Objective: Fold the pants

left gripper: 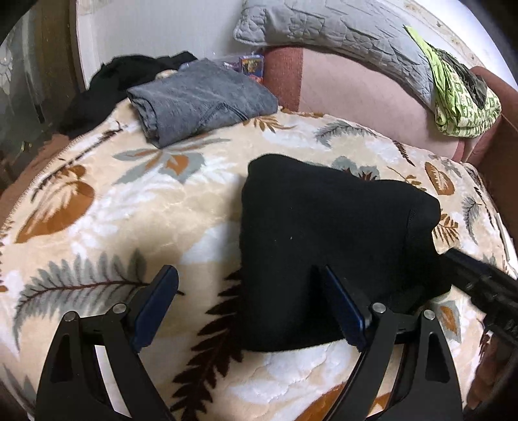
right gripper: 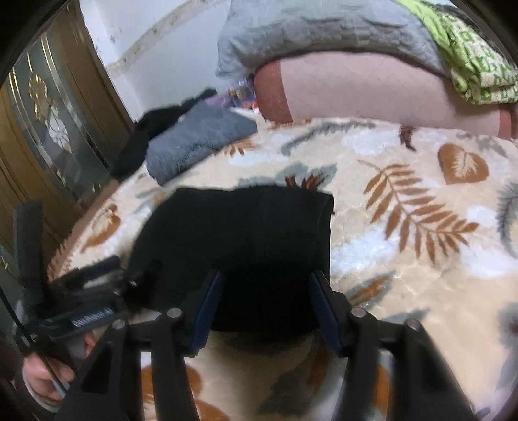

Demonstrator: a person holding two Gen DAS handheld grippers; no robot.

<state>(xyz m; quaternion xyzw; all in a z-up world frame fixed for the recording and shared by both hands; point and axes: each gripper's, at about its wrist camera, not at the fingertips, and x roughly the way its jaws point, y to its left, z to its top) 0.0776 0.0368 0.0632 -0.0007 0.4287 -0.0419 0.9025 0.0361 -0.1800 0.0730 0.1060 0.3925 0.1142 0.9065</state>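
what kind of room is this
Most likely a bedroom or living room at home: a leaf-print plush blanket covers a bed or sofa, with a grey quilted pillow behind it and a folded grey garment beside the black pants.

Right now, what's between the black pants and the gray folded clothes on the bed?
Only bare leafy blanket lies between the black pants and the gray folded clothes. Nothing else sits there. The left wrist view shows it best.

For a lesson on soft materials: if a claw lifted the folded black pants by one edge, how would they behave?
The black pants would probably flop and unfold, since they are soft cloth with rounded, sagging corners. They look light, barely denting the leaf-print blanket. Pushed, they would likely bunch rather than slide, as the blanket looks plush.
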